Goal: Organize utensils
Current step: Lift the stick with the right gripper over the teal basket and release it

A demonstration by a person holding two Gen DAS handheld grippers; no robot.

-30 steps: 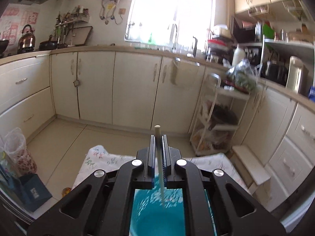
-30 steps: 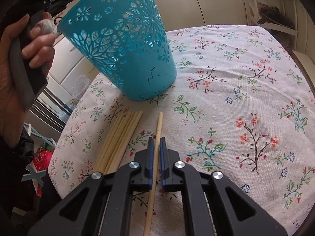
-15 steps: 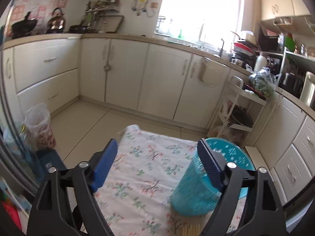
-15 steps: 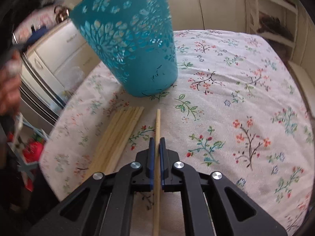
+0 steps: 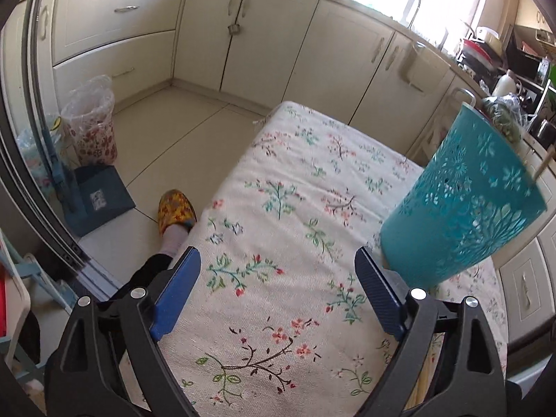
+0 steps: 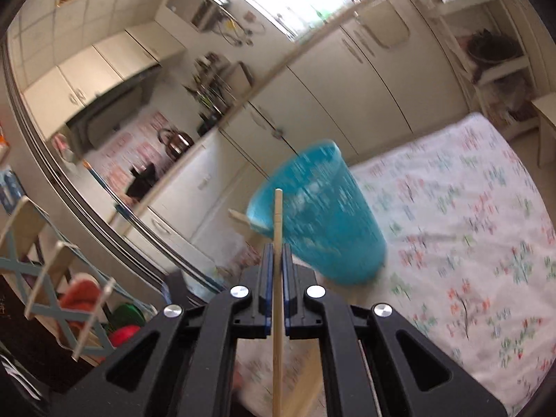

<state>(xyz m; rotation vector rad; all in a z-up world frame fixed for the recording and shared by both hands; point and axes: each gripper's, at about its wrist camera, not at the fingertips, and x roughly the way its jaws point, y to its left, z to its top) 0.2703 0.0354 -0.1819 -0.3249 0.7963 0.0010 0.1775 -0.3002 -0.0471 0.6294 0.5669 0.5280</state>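
Risk: the chopstick (image 6: 278, 229) clamped in the right gripper (image 6: 277, 257) is long and thin, held low on its shaft, so it could pivot in the pads or catch the cup (image 6: 323, 215) rim and tip the light, perforated cup over; its tip sits right in front of the rim, not yet inside. The right view is blurred, so the aim is hard to judge. The cup stands on the floral cloth (image 5: 278, 243), right side in the left view, and holds one stick (image 5: 544, 166), its end poking over the rim. The left gripper (image 5: 278, 288) hangs above the cloth, fingers wide apart, empty. More chopsticks (image 5: 425, 387) lie near, mostly hidden behind the left gripper.
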